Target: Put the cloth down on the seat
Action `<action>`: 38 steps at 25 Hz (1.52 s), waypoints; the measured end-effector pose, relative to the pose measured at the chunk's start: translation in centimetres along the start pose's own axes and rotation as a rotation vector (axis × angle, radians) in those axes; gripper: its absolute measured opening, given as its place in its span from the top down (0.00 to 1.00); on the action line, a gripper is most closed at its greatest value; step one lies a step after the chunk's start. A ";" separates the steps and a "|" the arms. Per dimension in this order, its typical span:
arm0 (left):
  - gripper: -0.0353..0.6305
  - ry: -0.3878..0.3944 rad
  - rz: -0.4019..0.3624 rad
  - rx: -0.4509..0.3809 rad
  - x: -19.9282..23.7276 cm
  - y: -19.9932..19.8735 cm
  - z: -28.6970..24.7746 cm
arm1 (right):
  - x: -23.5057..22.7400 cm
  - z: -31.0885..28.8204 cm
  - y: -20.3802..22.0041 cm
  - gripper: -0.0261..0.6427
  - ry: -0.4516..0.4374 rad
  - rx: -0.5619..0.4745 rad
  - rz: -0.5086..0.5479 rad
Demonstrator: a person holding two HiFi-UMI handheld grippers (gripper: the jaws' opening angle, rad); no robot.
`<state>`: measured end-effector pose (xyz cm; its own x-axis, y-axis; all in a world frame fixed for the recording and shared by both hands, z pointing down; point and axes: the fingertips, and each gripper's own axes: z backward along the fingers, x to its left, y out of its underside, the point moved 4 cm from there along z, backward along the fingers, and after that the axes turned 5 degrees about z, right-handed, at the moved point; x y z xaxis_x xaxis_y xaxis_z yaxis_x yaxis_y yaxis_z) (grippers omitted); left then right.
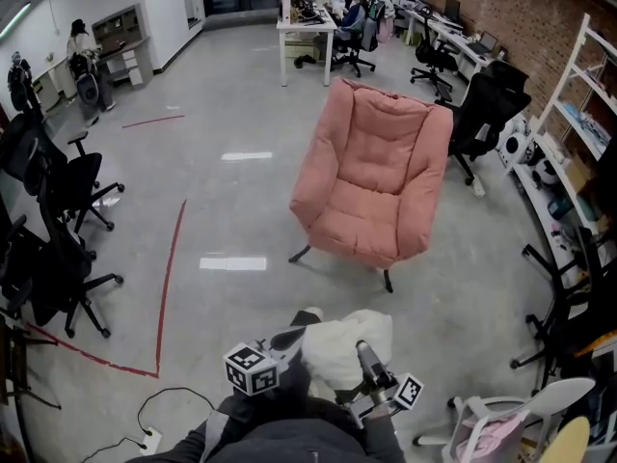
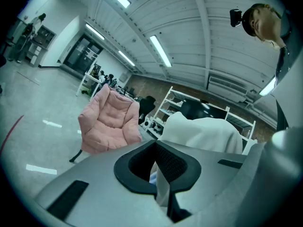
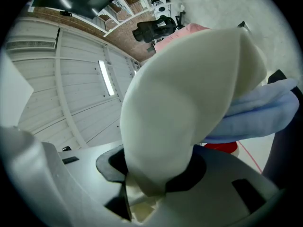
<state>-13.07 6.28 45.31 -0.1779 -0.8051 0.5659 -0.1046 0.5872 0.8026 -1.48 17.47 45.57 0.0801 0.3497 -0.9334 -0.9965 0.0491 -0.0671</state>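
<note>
A soft, bunched white cloth (image 1: 349, 343) is held up close to the person's body, low in the head view, between the two grippers. The left gripper (image 2: 159, 175) is seen with its fingers closed together on a thin fold of the cloth, the bulk of which rises just behind them. The right gripper (image 3: 146, 186) is seen with its fingers clamped on a thick wad of the same cloth, which billows over them and fills most of that view; a pale blue layer is shown beside the white one.

A salmon-pink padded armchair (image 1: 378, 162) on thin dark legs is placed ahead on the glossy grey floor (image 1: 231, 210), well apart from the cloth. Its seat (image 1: 362, 225) is turned towards the person and somewhat to the left.

Black wheeled office chairs (image 1: 63, 215) are gathered at the left, beside a red taped line (image 1: 170, 273) on the floor. A white shelf rack (image 1: 578, 114) is set against a brick wall (image 1: 521, 13) at the right.
</note>
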 end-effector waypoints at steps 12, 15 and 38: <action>0.94 0.029 0.012 0.041 3.3 -3.8 -7.3 | -1.5 -4.2 -6.1 0.71 0.018 -0.036 -0.011; 0.94 0.034 0.011 0.049 5.2 -5.4 -9.7 | -2.5 -6.4 -8.2 0.71 0.034 -0.030 -0.001; 0.94 0.081 0.007 0.057 16.5 -19.5 -24.3 | -5.8 -23.9 -21.9 0.71 0.041 -0.065 0.004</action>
<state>9.81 -20.46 43.54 -0.0997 -0.8038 0.5864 -0.1599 0.5946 0.7879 19.39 -8.02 44.03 0.0761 0.3114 -0.9472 -0.9963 -0.0139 -0.0846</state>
